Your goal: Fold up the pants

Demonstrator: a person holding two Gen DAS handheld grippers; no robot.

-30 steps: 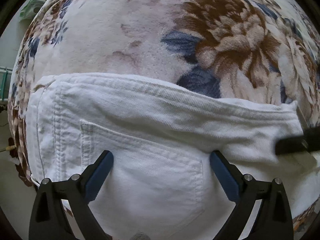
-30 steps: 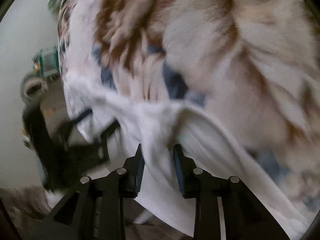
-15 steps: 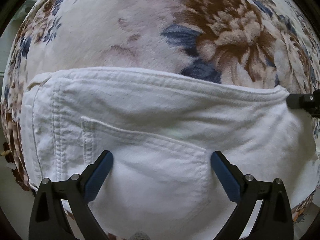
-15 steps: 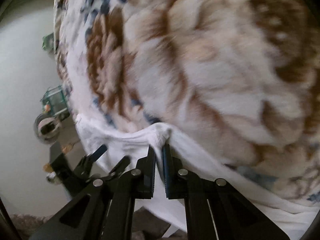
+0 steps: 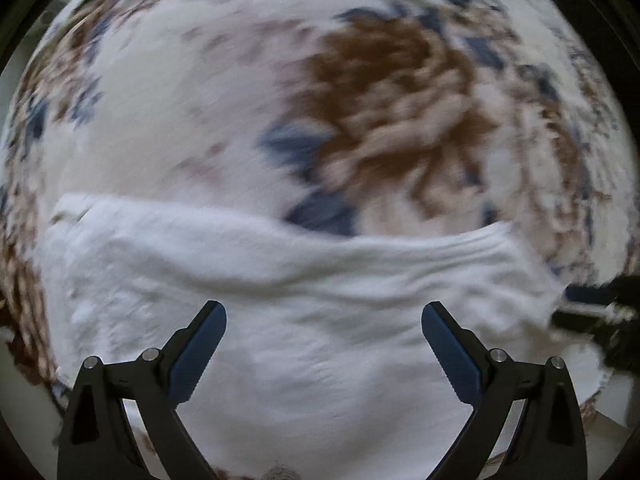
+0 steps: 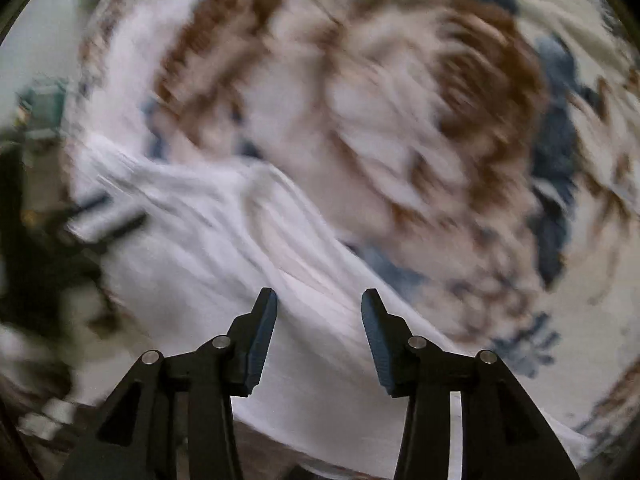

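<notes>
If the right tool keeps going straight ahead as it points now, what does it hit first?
Most likely the white pants: their cloth fills the gap between the open right tool fingers. The floral blanket lies beyond. Blur makes depth uncertain.

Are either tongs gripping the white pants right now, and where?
No. Both left tongs and right tongs are open above the white cotton pants; nothing is held.

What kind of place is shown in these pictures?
Probably a bedroom at home: white pants lie on a plush flowered blanket, likely covering a bed. Pale floor shows beside it.
</notes>
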